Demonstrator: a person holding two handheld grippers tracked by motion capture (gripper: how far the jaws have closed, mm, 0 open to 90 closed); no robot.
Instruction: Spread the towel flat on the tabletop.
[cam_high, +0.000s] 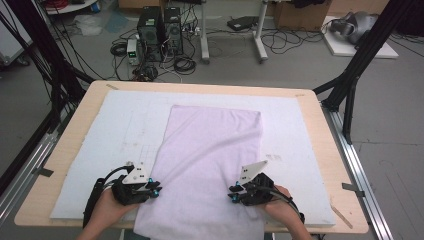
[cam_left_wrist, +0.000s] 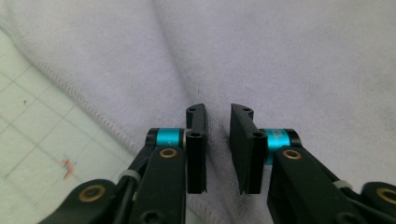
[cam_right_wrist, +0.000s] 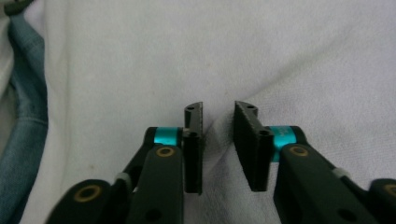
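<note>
Left tool (cam_high: 156, 190) and right tool (cam_high: 233, 192) each pinching towel (cam_high: 212, 150), long axis running away from person.

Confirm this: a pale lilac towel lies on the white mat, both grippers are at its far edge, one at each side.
Not quite. The grippers are at the near end of the towel, not its far edge: the high view shows the left gripper and right gripper close to the person, one at each side, on the mat.
</note>
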